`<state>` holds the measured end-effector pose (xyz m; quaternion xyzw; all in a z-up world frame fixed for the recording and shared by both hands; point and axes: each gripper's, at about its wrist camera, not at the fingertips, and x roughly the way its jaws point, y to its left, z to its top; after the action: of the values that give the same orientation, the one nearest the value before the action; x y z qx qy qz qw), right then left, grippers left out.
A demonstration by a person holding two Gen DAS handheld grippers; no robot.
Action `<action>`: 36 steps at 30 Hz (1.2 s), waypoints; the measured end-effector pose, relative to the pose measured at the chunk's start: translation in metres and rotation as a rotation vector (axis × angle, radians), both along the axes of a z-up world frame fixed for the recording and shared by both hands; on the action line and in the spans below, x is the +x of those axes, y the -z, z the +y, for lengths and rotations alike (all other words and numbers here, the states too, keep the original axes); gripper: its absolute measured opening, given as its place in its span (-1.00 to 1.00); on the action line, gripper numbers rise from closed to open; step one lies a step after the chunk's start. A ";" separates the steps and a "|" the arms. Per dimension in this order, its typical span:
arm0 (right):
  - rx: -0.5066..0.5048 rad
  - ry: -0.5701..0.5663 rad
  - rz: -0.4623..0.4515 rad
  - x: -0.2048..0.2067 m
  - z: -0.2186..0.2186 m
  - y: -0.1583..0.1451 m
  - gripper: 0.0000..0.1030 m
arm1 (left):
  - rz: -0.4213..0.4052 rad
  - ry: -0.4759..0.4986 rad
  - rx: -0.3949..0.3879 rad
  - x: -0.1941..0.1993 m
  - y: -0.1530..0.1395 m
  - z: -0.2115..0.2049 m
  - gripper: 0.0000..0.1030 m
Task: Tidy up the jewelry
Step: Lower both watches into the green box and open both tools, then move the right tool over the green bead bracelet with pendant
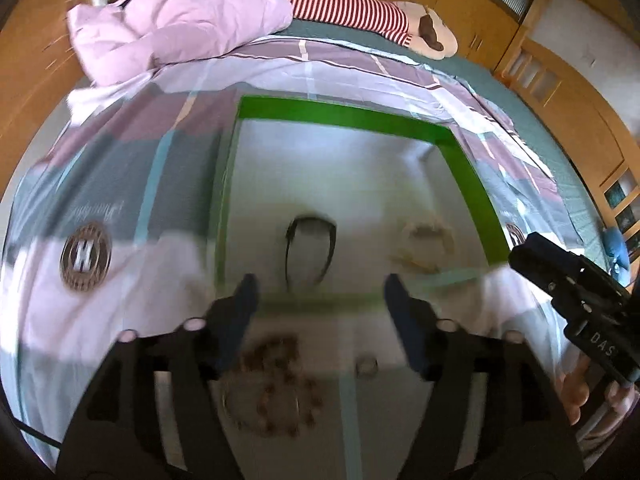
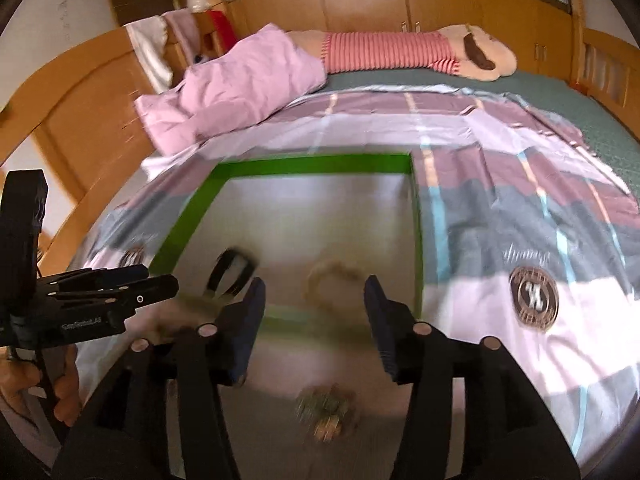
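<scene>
You had both tools over the bed (image 1: 500,80), pointing down at a shallow tray with a green rim (image 1: 344,114) that lay on the patchwork bedspread (image 1: 120,168). The pictures were smeared by motion, so fine detail was lost.

Inside the tray, on its pale floor, lay two pieces. A dark loop, a cord or bracelet (image 1: 310,248), sat toward the near left part. A pale, cream-coloured bracelet (image 1: 426,244) lay to its right, near the tray's right rim. The two were apart, not touching.

Outside the tray, on the bedspread just in front of its near edge, lay more jewelry: a brown beaded string in a loose heap (image 1: 276,388) and, just beside it to the right, a small ring (image 1: 367,366). In the right wrist view a blurred brownish cluster (image 2: 326,408) lay on the cloth below the fingers; I could not tell what it was.

Your left hand-held gripper (image 1: 320,296) had its jaws standing well apart with nothing between them. Your right hand-held gripper (image 2: 316,300) was likewise spread, gripping nothing, with the cream bracelet showing beyond the gap.

A pink quilt (image 1: 172,20) and a striped plush toy (image 1: 348,10) lay at the far end of the bed.
</scene>
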<state>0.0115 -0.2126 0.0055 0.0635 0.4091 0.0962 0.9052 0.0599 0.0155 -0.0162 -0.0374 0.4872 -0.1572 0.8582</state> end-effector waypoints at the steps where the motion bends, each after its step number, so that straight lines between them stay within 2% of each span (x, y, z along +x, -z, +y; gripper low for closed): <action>1: -0.008 -0.022 0.003 -0.009 0.004 0.003 0.14 | 0.002 0.000 0.010 -0.010 0.003 0.002 0.36; 3: -0.063 -0.048 0.011 -0.020 0.014 0.011 0.21 | 0.017 -0.013 0.077 -0.028 0.015 0.006 0.36; 5: -0.177 -0.064 0.040 -0.025 0.026 0.027 0.21 | 0.041 -0.032 0.120 -0.033 0.029 0.008 0.36; 8: -0.241 -0.072 0.108 -0.022 0.035 0.047 0.21 | 0.091 -0.056 0.119 -0.025 0.044 0.011 0.36; 10: -0.240 -0.074 0.141 -0.021 0.036 0.056 0.21 | 0.112 -0.075 0.109 -0.021 0.050 0.015 0.38; 12: -0.224 -0.061 0.166 -0.019 0.034 0.061 0.21 | 0.121 -0.077 0.110 -0.022 0.051 0.018 0.48; 17: -0.185 -0.033 0.209 -0.018 0.029 0.069 0.22 | 0.114 -0.076 0.119 -0.023 0.049 0.020 0.53; 23: -0.187 -0.021 0.222 -0.021 0.028 0.072 0.22 | 0.109 -0.067 0.119 -0.024 0.049 0.014 0.59; 36: -0.196 -0.025 0.268 -0.020 0.029 0.081 0.23 | 0.122 -0.041 0.175 -0.025 0.060 0.000 0.67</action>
<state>-0.0081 -0.1841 -0.0759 -0.0179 0.5345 0.0577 0.8430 0.0353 0.0153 -0.0758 0.0182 0.5496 -0.0941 0.8299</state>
